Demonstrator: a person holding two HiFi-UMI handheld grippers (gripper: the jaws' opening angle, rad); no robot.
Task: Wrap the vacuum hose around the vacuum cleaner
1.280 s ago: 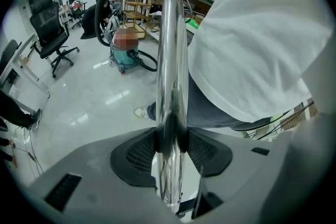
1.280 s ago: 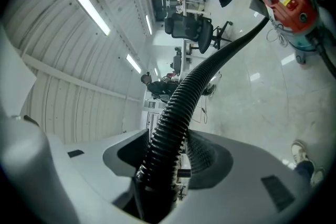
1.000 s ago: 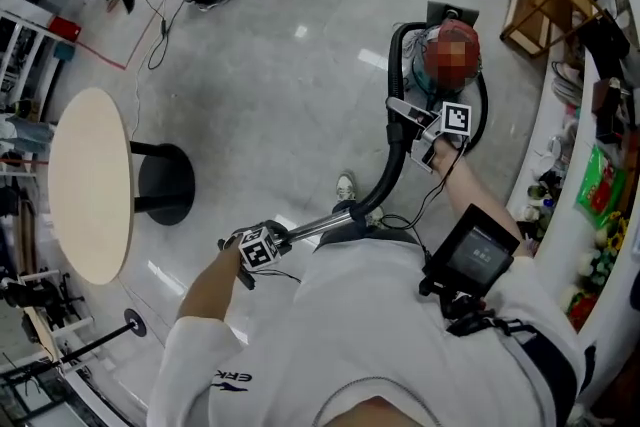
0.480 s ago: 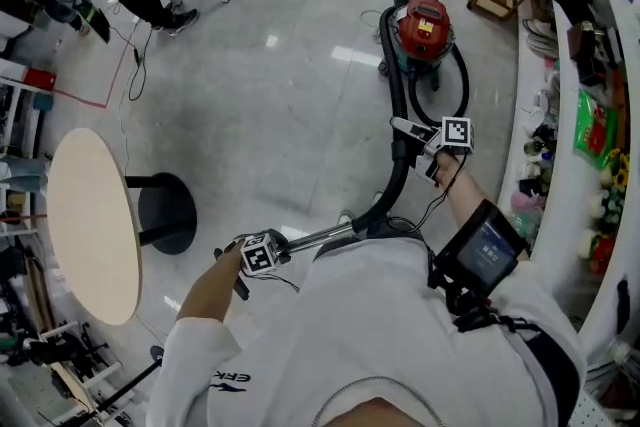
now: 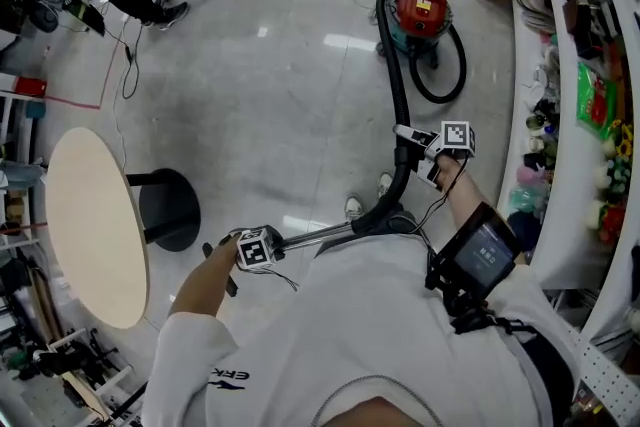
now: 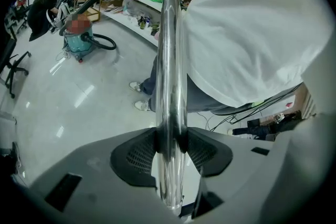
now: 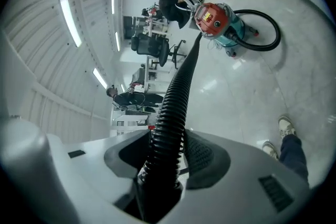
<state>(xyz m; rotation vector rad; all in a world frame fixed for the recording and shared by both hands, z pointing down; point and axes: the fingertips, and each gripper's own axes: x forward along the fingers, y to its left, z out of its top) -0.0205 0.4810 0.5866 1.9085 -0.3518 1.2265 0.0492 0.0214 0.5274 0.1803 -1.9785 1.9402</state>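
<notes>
Down at the person's left side, the left gripper [image 5: 278, 242] is clamped on the metal tube [image 5: 315, 235]. In the left gripper view its two dark, mesh-textured pads [image 6: 207, 150] press on either side of this smooth, mirror-bright chrome pipe [image 6: 170, 60], so the claw stands fairly wide but full. The tube runs straight away from the jaws, then bends into the black end of the vacuum hose [image 5: 398, 65].

The right gripper [image 5: 408, 143] grips that hose further along. In the right gripper view the ribbed, corrugated black hose [image 7: 178, 86] passes between the grey jaws, with the pads against its ridges. These jaws have just been closing on it.

From there the hose runs in a long, gentle curve across the glossy pale floor [image 5: 280, 95] to the vacuum cleaner [image 5: 420, 10]. This is a squat round canister with a red domed top and a teal body, standing well away from the person. A smooth black loop [image 5: 455, 75] lies on the floor just beside it. None of the hose is wound around the canister yet.

A round, light wooden table [image 5: 95, 225] on a dark disc base stands off to the left
</notes>
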